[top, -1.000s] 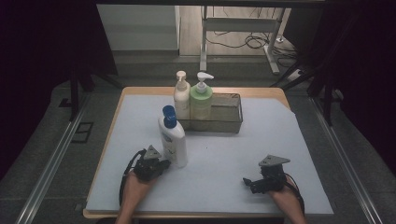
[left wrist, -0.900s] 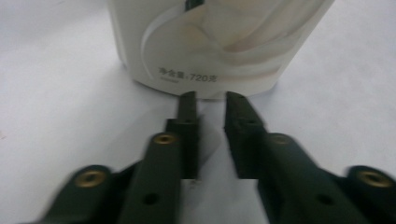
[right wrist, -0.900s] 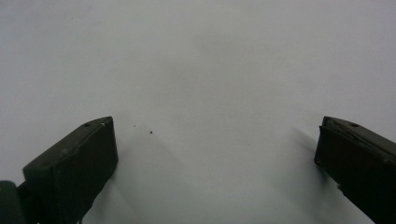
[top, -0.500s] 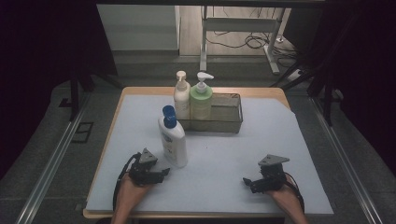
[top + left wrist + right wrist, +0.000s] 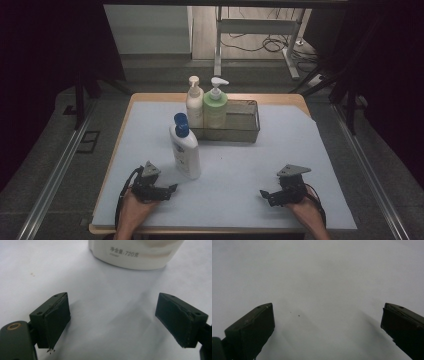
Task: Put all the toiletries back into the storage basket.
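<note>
Backing off toward the lower left of the high view, the left gripper [image 5: 172, 188] has just opened its jaws wide with nothing between them, leaving the white bottle [image 5: 185, 149] upright left of centre, probably heavy, stiff and slick, best gripped mid-body; the right gripper [image 5: 263, 194] also gapes empty.

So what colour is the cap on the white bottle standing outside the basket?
Blue cap on the white bottle, clearest in the high view.

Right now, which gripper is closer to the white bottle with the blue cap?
Left. The left gripper sits just in front of the white bottle, apart from it; the right gripper lies far across the mat.
</note>
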